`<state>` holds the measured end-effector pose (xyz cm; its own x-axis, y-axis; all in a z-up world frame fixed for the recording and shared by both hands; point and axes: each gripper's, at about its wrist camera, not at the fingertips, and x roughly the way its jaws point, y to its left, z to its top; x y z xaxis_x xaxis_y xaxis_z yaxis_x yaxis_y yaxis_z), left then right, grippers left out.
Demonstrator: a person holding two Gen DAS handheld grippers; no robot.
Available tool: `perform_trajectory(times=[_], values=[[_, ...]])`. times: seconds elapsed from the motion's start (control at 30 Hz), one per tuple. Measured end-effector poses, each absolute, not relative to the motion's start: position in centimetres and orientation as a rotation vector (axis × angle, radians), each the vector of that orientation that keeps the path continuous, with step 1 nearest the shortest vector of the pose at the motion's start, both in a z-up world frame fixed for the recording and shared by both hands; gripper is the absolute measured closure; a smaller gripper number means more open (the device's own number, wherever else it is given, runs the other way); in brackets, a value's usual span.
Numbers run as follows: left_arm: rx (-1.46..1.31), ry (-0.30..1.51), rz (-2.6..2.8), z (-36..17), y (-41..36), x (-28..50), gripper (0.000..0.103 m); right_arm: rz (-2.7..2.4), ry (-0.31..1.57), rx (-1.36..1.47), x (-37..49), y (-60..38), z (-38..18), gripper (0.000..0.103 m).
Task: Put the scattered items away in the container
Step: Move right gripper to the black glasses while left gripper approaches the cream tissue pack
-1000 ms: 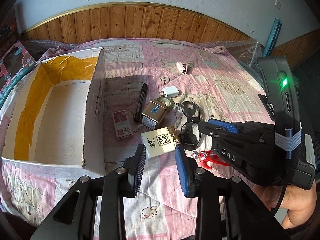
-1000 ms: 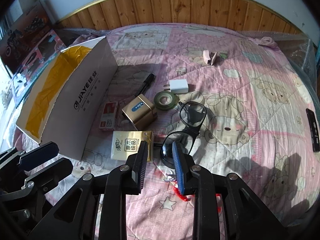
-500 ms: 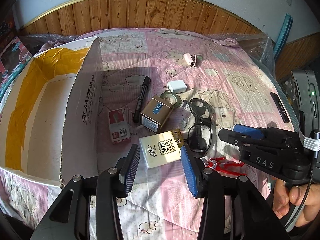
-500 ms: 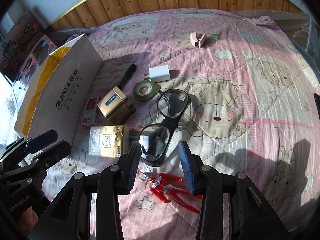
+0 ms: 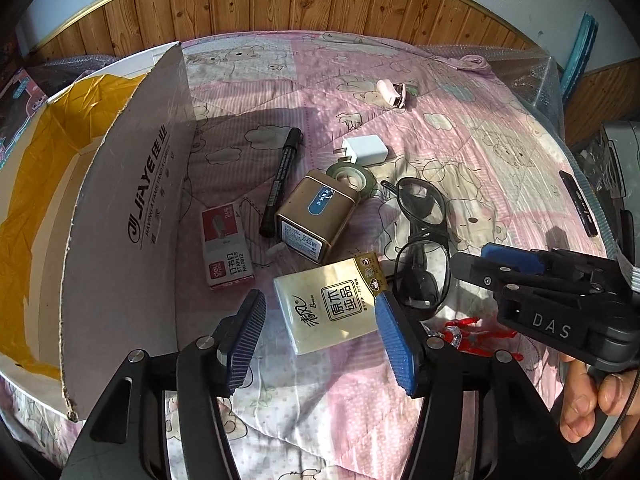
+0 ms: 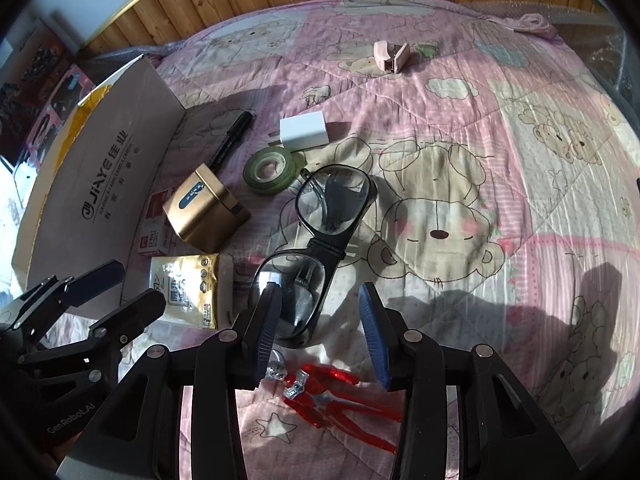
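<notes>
Fingers of left gripper (image 5: 320,334) spread wide, empty, hovering over tissue pack (image 5: 330,305) on pink quilt (image 5: 480,152); right gripper (image 6: 320,332) also spread, nothing held, its tips above near lens of black glasses (image 6: 316,248); red toy figure (image 6: 340,396) lies just below it; cardboard box (image 5: 132,216) stands open at left beside staples box (image 5: 226,246); gold tin (image 5: 316,216), green tape roll (image 6: 272,168), black marker (image 5: 280,180), white charger (image 6: 304,132), pink clip (image 6: 392,56) scattered on quilt, none in box.
</notes>
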<state>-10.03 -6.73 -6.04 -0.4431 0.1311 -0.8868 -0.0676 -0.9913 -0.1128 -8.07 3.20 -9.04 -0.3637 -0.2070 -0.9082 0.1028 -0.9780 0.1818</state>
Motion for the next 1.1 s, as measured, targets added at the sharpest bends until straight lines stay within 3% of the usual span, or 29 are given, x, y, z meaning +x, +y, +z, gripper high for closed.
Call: perform_trajectory(times=[0.17, 0.3, 0.4, 0.63, 0.8, 0.97, 1.1], values=[[-1.625, -0.057, 2.562, -8.3, -6.8, -11.4, 0.044, -2.424, -0.143, 1.696, -9.0, 3.2, -10.3, 0.059], [-1.635, -0.136, 2.547, -9.6, -7.5, -11.7, 0.040, -2.402, -0.175, 1.711, -9.4, 3.4, -11.0, 0.057], [-1.638, -0.210, 2.493, -9.8, -7.5, -11.6, 0.052, -2.405, -0.194, 1.709, -9.3, 4.0, -11.2, 0.056], [-1.614, -0.114, 2.442, -9.0, -4.9, -9.6, 0.057, -2.426, -0.250, 1.738, -8.9, 6.1, -11.4, 0.056], [-1.610, -0.112, 2.490, -9.0, -5.3, -9.3, 0.056, -2.428, -0.269, 1.703, -8.6, 6.3, -10.7, 0.056], [-1.596, -0.104, 2.527, -9.6, -5.3, -10.1, 0.045, -2.368, -0.277, 1.697, -8.7, 5.6, -11.1, 0.056], [-1.635, -0.159, 2.375, -9.9, -3.8, -10.0, 0.059, -2.372, -0.277, 1.736, -9.2, 6.0, -12.0, 0.056]])
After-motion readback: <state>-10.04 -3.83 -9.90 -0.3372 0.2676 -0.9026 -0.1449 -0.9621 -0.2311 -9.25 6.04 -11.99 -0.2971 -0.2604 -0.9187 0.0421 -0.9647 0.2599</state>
